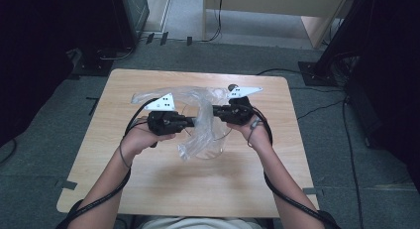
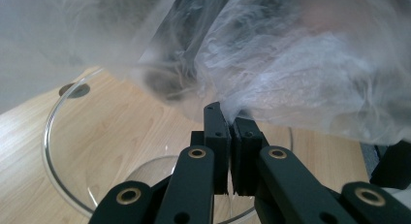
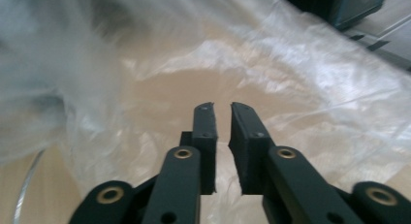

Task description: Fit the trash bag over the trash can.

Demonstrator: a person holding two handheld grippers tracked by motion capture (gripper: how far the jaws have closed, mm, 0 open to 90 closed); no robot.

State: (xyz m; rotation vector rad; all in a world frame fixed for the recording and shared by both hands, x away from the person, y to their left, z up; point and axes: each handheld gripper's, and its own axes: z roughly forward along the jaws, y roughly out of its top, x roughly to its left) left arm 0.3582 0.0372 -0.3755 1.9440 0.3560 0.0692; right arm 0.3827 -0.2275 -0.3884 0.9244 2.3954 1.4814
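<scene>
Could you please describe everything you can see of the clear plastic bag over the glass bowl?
The plastic bag is thin, clear and heavily crumpled, with whitish wrinkles. It hangs between both grippers above the glass bowl, one end drooping past the bowl's rim toward the table. The left gripper pinches a fold; the right gripper's fingers stand slightly apart against the film.

A clear, milky plastic bag (image 1: 198, 121) drapes a colourless glass bowl (image 2: 53, 132) on the pale wood-grain table (image 1: 148, 189).
</scene>
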